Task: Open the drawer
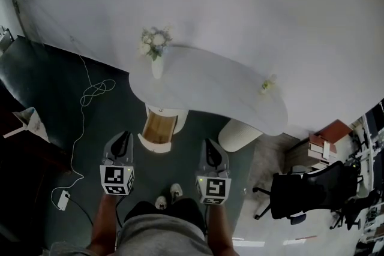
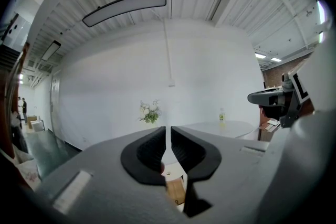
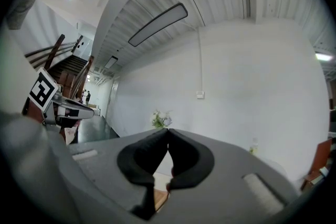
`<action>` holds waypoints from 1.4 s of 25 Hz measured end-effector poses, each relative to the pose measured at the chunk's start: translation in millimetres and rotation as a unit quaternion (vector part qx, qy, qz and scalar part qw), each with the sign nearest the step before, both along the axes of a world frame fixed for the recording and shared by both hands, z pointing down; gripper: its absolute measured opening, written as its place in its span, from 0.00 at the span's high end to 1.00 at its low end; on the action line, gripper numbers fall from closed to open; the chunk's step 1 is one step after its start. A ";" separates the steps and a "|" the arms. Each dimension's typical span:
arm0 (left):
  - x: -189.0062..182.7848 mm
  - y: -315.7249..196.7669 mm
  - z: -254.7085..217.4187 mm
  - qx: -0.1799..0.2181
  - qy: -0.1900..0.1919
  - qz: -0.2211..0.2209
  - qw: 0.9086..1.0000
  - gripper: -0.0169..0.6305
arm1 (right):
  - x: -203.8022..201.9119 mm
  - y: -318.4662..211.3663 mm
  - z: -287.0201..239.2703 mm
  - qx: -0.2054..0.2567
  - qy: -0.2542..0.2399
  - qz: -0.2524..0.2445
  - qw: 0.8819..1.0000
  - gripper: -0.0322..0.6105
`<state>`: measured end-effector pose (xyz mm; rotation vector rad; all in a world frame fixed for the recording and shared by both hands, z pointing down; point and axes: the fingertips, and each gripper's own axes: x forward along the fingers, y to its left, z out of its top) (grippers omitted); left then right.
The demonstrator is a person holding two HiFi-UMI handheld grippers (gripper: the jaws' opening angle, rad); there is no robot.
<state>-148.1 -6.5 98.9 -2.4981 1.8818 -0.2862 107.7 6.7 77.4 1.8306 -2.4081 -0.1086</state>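
Both grippers are up in front of the person, side by side and aimed at the table [image 1: 210,87]. The left gripper [image 1: 122,138] has its jaws almost together, just a thin slit between the tips and nothing in it. The right gripper [image 1: 210,144] has its jaws closed tip to tip, and it is empty too.

The drawer [image 1: 159,127] sits under the table's near edge, just ahead of the grippers and between them, slightly nearer the left one. Neither gripper is touching it. From above, a wood-coloured stretch shows between a white upper part and a curved white front, so it looks pulled out, though I can't say for sure. What's inside I can't make out. Through the slit of the left jaws a small knob shows on the white part, with the wood below it.

Containers now. One white vase [image 1: 157,66] stands on the table's left end and holds one bunch of pale flowers [image 1: 154,42]. One small bottle [image 1: 267,84] stands towards the right end, well apart from the vase.

One round white pedestal [image 1: 239,135] stands beside the drawer on its right. On the floor there is one white cable [image 1: 90,93] looping down to one adapter [image 1: 63,199], and one black chair [image 1: 303,192] is off to the right. Two shoes [image 1: 176,190] show between the grippers.
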 end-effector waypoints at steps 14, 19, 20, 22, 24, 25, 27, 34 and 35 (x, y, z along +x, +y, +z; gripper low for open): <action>-0.4 1.8 -1.8 0.002 0.005 0.006 1.000 0.95 | -5.2 -4.6 3.1 -0.005 -0.005 -0.003 1.000 0.95; 2.1 1.6 0.8 0.000 0.004 0.007 1.000 0.95 | -5.0 -5.5 3.6 -0.006 -0.006 -0.002 1.000 0.95; 2.5 1.8 1.2 0.000 0.005 0.008 1.000 0.95 | -5.8 -5.5 3.9 -0.007 -0.005 -0.003 1.000 0.95; 3.4 1.0 1.2 -0.001 0.005 0.010 1.000 0.95 | -7.3 -6.4 4.5 -0.007 -0.005 -0.004 1.000 0.95; 4.7 -0.1 1.8 -0.002 0.005 0.011 1.000 0.95 | -7.3 -7.2 5.2 -0.007 -0.002 -0.005 1.000 0.95; 5.3 -0.2 2.2 -0.003 0.005 0.011 1.000 0.95 | -6.9 -7.2 5.6 -0.008 -0.001 -0.005 1.000 0.95; 6.3 0.1 3.1 -0.003 0.006 0.011 1.000 0.95 | -6.2 -7.0 6.4 -0.008 -0.002 -0.005 1.000 0.95; 8.0 2.0 3.1 -0.001 0.006 0.013 1.000 0.95 | -5.3 -4.5 6.4 -0.010 0.001 -0.004 1.000 0.95; 7.8 2.0 2.7 -0.001 0.006 0.013 1.000 0.95 | -5.4 -4.5 6.4 -0.008 -0.001 -0.004 1.000 0.95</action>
